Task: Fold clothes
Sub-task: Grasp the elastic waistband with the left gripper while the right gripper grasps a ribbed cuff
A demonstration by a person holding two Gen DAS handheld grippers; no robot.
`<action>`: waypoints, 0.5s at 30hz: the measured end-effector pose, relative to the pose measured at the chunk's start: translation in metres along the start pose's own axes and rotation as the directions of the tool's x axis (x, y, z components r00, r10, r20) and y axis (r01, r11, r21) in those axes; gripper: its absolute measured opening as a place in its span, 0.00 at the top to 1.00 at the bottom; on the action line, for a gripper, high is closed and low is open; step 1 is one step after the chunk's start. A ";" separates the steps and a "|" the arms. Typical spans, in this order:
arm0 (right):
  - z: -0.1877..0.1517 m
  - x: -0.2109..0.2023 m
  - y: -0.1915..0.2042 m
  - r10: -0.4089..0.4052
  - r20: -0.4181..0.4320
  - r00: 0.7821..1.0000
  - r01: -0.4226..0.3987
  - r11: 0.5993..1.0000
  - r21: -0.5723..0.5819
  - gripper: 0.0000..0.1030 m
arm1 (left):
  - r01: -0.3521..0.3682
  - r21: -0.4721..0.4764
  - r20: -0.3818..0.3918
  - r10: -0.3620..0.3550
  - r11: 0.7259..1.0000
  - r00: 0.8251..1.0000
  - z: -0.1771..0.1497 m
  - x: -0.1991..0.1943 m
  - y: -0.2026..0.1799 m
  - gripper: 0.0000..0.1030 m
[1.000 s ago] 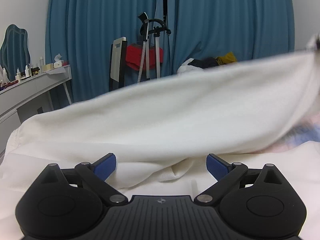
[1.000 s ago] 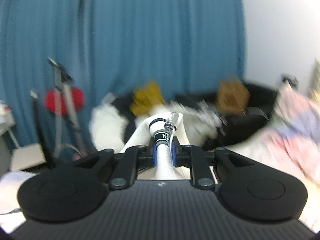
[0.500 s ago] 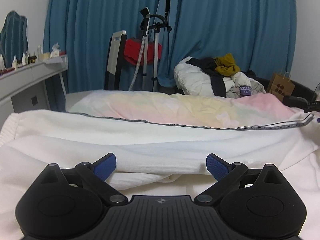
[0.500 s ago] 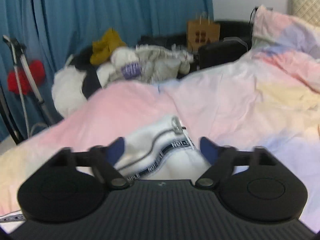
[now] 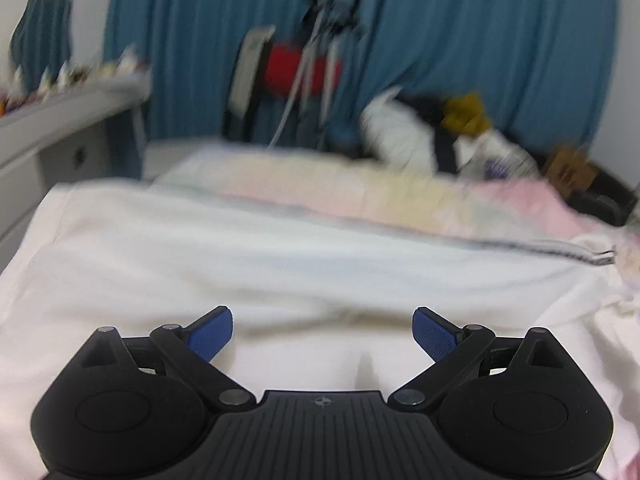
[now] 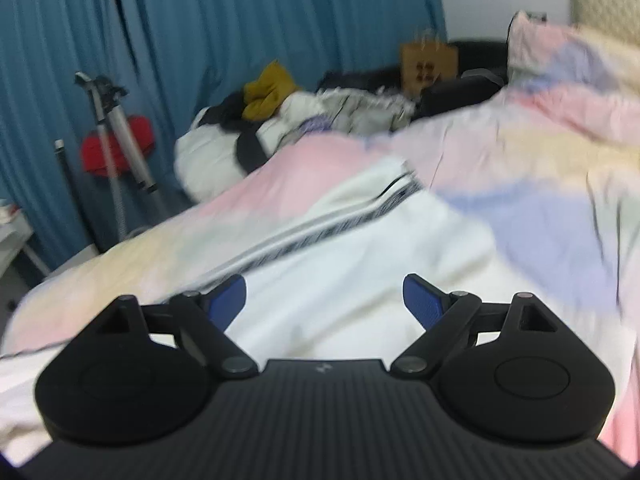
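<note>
We note the white garment [image 5: 280, 264] lying spread on the bed, over the pastel duvet [image 6: 540, 184]; its long axis runs left to right across the left wrist view, and in the right wrist view it slants from lower left up to upper right. A dark-and-white striped band [image 6: 320, 232] edges its far side and ends at the garment's upper right corner; the band may carry lettering, but blur leaves it unreadable. We read no other label: the brown paper bag [image 6: 428, 64] shows dark marks too smeared to make out. The left tool [image 5: 322, 334] stands wide, blue pads [image 5: 210, 332] well apart, nothing between them; it sits low over the white cloth, contact not clear. The right tool [image 6: 324, 300] is likewise spread wide and grips nothing, white cloth beneath its gap. Beyond the bed: blue curtains [image 6: 240, 20], a clothes heap [image 5: 436, 136], a tripod [image 6: 116, 136].
</note>
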State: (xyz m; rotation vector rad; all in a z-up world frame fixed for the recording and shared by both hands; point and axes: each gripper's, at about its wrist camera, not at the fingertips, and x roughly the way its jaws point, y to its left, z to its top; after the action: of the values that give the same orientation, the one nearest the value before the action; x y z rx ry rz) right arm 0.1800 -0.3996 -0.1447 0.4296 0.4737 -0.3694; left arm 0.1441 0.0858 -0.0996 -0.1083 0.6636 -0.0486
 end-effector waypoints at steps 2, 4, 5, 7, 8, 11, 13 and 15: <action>-0.003 -0.009 -0.013 -0.003 -0.005 1.000 0.003 0.998 0.066 0.16 | -0.011 -0.042 -0.032 0.009 0.999 0.999 -0.005 -0.018 0.012 0.05; -0.006 -0.018 -0.027 -0.005 -0.010 1.000 0.007 0.991 0.132 0.16 | -0.018 -0.116 -0.061 0.011 0.993 0.998 -0.007 -0.034 0.027 0.05; -0.007 -0.022 -0.033 -0.006 -0.013 1.000 0.008 0.986 0.165 0.16 | -0.019 -0.161 -0.074 0.008 0.987 0.997 -0.008 -0.042 0.036 0.05; -0.010 -0.031 -0.047 -0.008 -0.018 1.000 0.012 0.973 0.229 0.16 | -0.020 -0.270 -0.086 -0.003 0.963 0.996 -0.006 -0.059 0.060 0.05; -0.011 -0.036 -0.053 -0.009 -0.021 1.000 0.014 0.965 0.261 0.16 | -0.024 -0.316 -0.089 -0.004 0.948 0.996 -0.005 -0.066 0.072 0.05; -0.016 -0.048 -0.074 -0.025 -0.025 0.999 0.032 0.935 0.353 0.16 | -0.049 -0.432 -0.089 0.011 0.901 0.996 -0.005 -0.092 0.109 0.05; -0.023 -0.055 -0.089 -0.066 -0.020 0.998 0.068 0.911 0.406 0.16 | -0.080 -0.487 -0.091 0.041 0.870 0.995 -0.007 -0.109 0.134 0.05; -0.029 -0.061 -0.105 -0.107 -0.017 0.994 0.103 0.883 0.459 0.16 | -0.108 -0.535 -0.093 0.069 0.838 0.993 -0.012 -0.125 0.157 0.05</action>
State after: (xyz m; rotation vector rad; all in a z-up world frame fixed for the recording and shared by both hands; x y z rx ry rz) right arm 0.0737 -0.4600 -0.1692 0.8661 0.3989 -0.5932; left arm 0.0399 0.2502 -0.0512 -0.6259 0.7377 0.2304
